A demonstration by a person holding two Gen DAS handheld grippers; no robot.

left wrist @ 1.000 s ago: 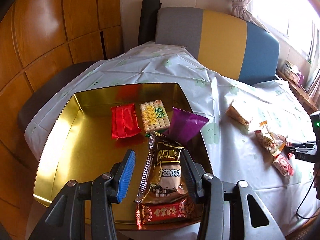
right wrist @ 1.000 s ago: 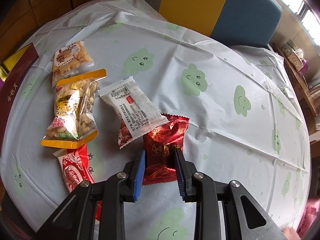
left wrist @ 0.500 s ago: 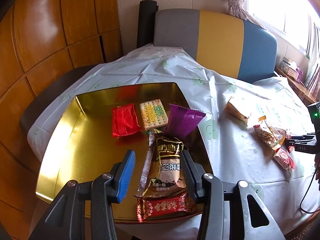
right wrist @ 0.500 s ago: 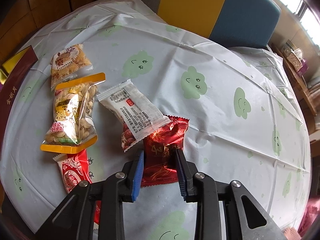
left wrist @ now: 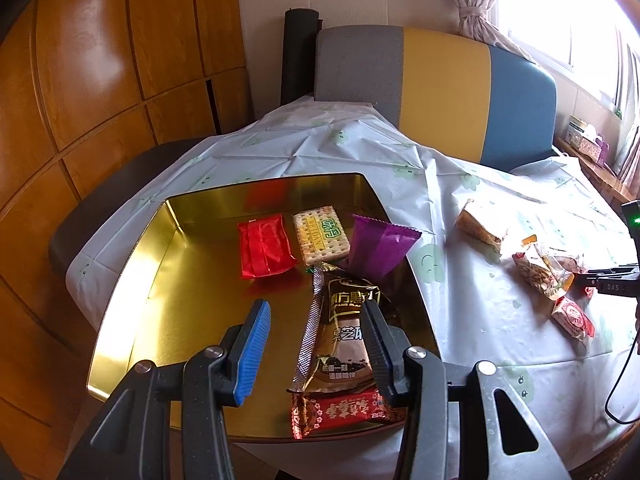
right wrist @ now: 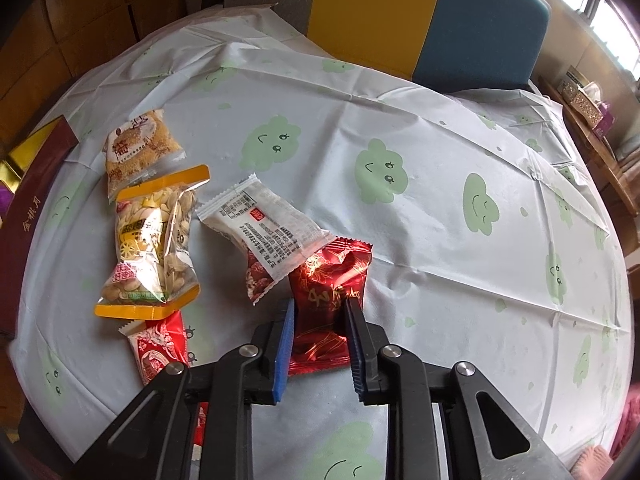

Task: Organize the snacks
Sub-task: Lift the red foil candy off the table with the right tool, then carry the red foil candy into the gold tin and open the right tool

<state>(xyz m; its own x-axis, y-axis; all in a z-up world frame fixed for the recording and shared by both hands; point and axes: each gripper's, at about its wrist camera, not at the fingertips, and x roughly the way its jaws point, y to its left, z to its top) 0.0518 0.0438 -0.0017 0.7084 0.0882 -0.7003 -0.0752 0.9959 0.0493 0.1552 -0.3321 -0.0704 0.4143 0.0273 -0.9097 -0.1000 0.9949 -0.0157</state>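
Observation:
A gold tin tray point(left wrist: 168, 296) holds several snacks: a red packet point(left wrist: 266, 250), a cracker pack point(left wrist: 320, 233), a purple packet point(left wrist: 380, 248), a brown sesame packet point(left wrist: 340, 332) and a red bar point(left wrist: 344, 410). My left gripper point(left wrist: 312, 332) is open and empty above the tray's near side. My right gripper point(right wrist: 320, 320) is shut on a dark red foil packet point(right wrist: 328, 292) and holds it at the tablecloth. A white packet point(right wrist: 264, 224) overlaps the foil packet's far edge.
A peanut bag point(right wrist: 152, 240), a brown crumb snack point(right wrist: 138, 148) and a red-and-white packet point(right wrist: 158, 352) lie left of my right gripper. The tray's maroon edge point(right wrist: 28, 200) is at far left. A striped chair point(left wrist: 440, 96) stands behind the round table.
My left gripper has drawn back and up from the tray, still open. My right gripper has stayed shut on the dark red foil packet and pulled back slightly.

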